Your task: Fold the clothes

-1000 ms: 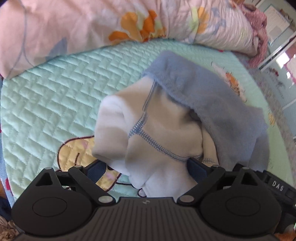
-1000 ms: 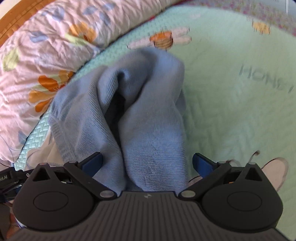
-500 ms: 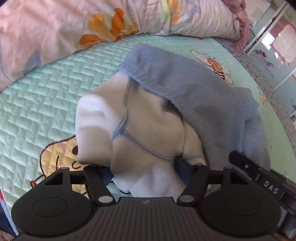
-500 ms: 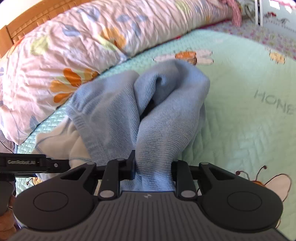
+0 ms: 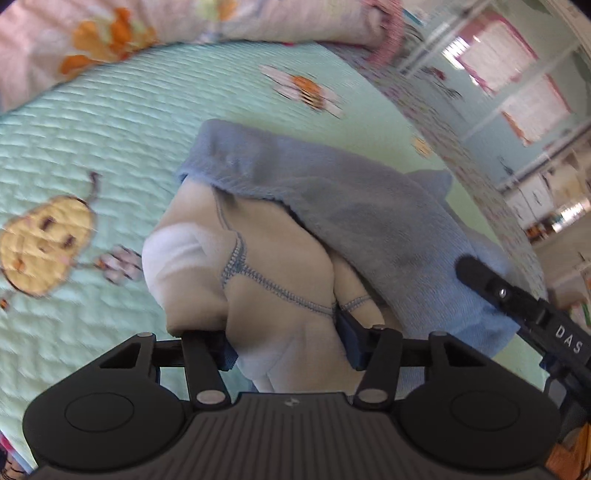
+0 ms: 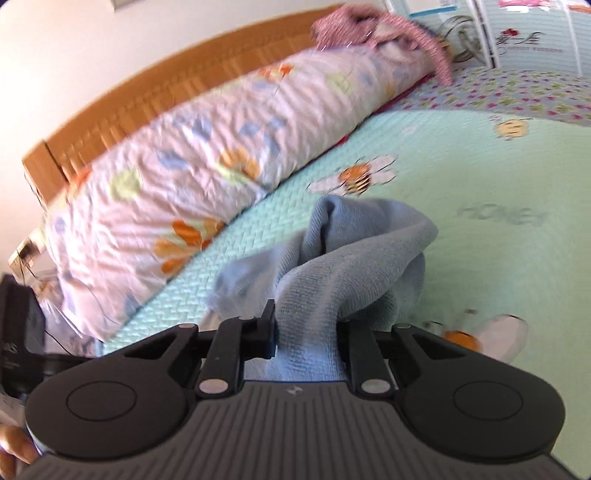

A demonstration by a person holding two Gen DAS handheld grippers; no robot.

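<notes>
A blue fleece garment with a cream lining and blue stitching hangs bunched just above the green quilt. My left gripper has a thick fold of the cream lining between its pads, and its jaws are closing on it. In the right wrist view the blue fleece garment drapes forward from my right gripper, whose jaws are closing tight on a blue fold. The right gripper's black body shows beside the garment in the left wrist view.
A floral duvet lies rolled along the wooden headboard, with a pink cloth at its far end. The quilt stretches out to the right. A hand shows at the lower left edge.
Both grippers went from wide open around the garment to closed on its folds. Both have risen and swung, lifting the garment off the quilt.
</notes>
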